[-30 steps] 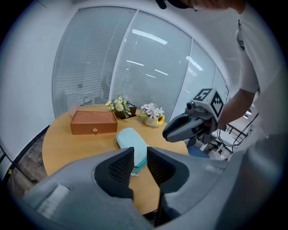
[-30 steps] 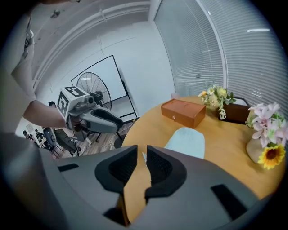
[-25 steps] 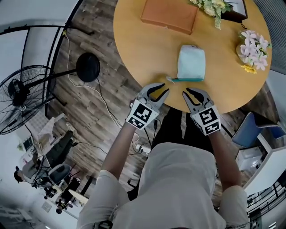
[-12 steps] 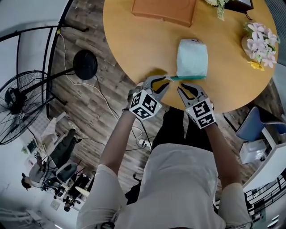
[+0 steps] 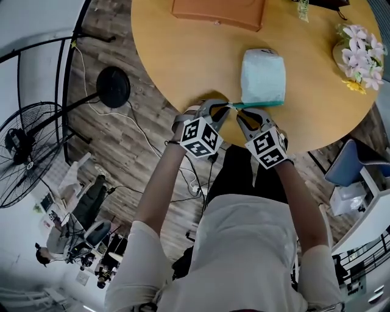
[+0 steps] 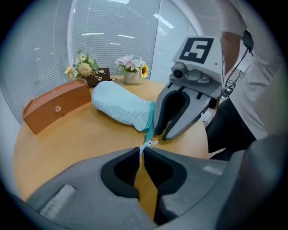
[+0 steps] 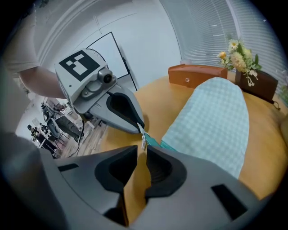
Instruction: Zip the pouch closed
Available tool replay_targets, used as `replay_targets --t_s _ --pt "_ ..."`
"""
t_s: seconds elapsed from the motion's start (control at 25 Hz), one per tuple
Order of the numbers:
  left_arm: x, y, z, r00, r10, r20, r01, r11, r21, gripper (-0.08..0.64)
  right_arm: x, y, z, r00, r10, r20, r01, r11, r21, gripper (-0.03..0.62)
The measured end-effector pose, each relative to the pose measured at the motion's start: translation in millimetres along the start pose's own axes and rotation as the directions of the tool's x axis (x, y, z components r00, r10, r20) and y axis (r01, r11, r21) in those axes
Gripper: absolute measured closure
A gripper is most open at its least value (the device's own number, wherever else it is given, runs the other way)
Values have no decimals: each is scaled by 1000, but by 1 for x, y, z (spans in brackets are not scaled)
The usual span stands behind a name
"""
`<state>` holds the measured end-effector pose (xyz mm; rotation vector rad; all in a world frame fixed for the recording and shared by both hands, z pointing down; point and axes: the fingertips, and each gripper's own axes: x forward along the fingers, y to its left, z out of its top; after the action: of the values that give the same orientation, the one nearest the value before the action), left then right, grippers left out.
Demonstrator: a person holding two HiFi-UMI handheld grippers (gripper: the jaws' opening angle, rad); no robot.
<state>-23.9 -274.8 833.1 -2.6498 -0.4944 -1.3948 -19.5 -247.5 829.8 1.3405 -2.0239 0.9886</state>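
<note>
Both tongs (image 5: 221, 109) (image 5: 241, 113) on pouch's (image 5: 263, 76) zipper end (image 5: 234, 105)

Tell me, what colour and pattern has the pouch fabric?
Pale mint green with a fine check; the pouch shows best in the right gripper view.

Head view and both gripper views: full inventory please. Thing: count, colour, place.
table: 1, light wood, round, in front of the person
pouch: 1, mint check with teal zip, near table edge
brown case: 1, far side of table
pink-white flowers: 1 bunch, table's right
yellow-white flowers: 1 bunch, table's back
dark box: 1, beside the yellow-white flowers
fan: 1, black, floor at left
cables: several, pale, floor
left gripper: 1, grey, shut on white zip end
right gripper: 1, grey, shut on zipper pull
</note>
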Motion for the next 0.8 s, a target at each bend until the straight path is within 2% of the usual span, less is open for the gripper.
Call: replay_targets --t_s 0.28,0.52,0.6,0.8 --pt "-2 -4 -1 998 -50 40 53 995 -88 528 9 -1 -1 1000 -22 -4 22 1000 0 528" --pt "-7 -8 1 990 -91 105 112 971 -213 532 13 1 1 999 -51 -1 51 999 -16 548" --pt "-7 -9 2 988 -100 115 125 964 -233 534 12 0 1 998 -62 1 62 998 -27 584" --pt "-10 -13 7 983 -126 132 156 955 -252 538 2 0 0 999 -38 14 38 999 -1 589"
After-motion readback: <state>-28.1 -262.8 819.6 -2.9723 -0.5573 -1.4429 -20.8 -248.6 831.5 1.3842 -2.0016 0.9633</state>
